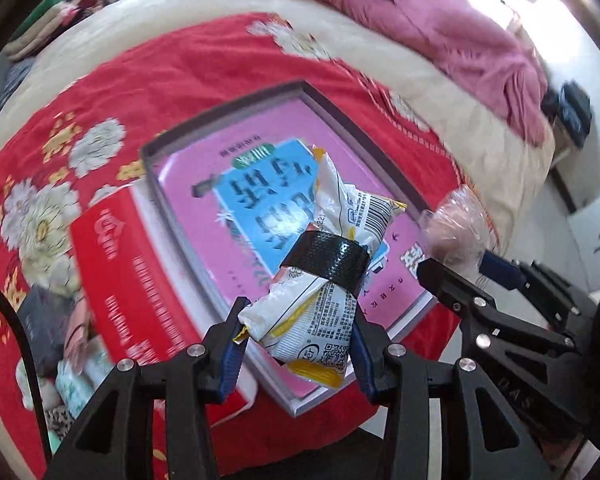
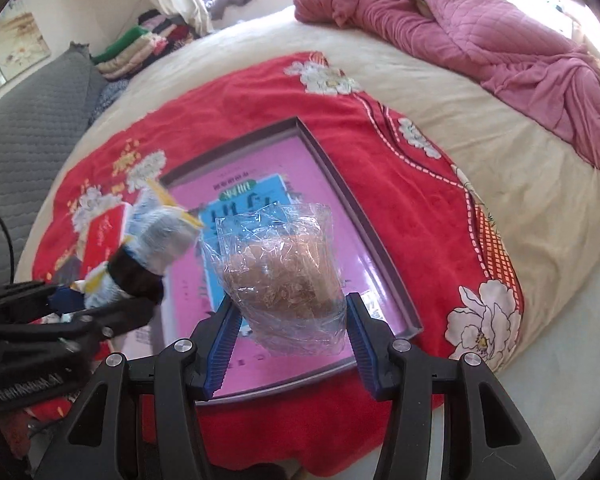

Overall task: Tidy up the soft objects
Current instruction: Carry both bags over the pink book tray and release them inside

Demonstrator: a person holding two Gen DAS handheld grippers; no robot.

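My left gripper (image 1: 298, 334) is shut on a crumpled white and yellow snack packet (image 1: 332, 280) bound with black tape, held above a shallow grey-rimmed tray (image 1: 236, 106) with a pink and blue printed bottom. My right gripper (image 2: 288, 334) is shut on a clear plastic bag of brown stuff (image 2: 284, 276), also over the tray (image 2: 364, 224). In the right wrist view the taped packet (image 2: 156, 240) and left gripper (image 2: 66, 300) appear blurred at the left. In the left wrist view the clear bag (image 1: 456, 224) shows at the right in the right gripper (image 1: 468, 270).
The tray lies on a red flowered cloth (image 2: 412, 208) spread over a cream bed. A red box (image 1: 128, 272) and small packets (image 1: 76, 372) lie left of the tray. A pink quilt (image 2: 480, 44) is bunched at the far side; folded clothes (image 2: 136, 52) are stacked far left.
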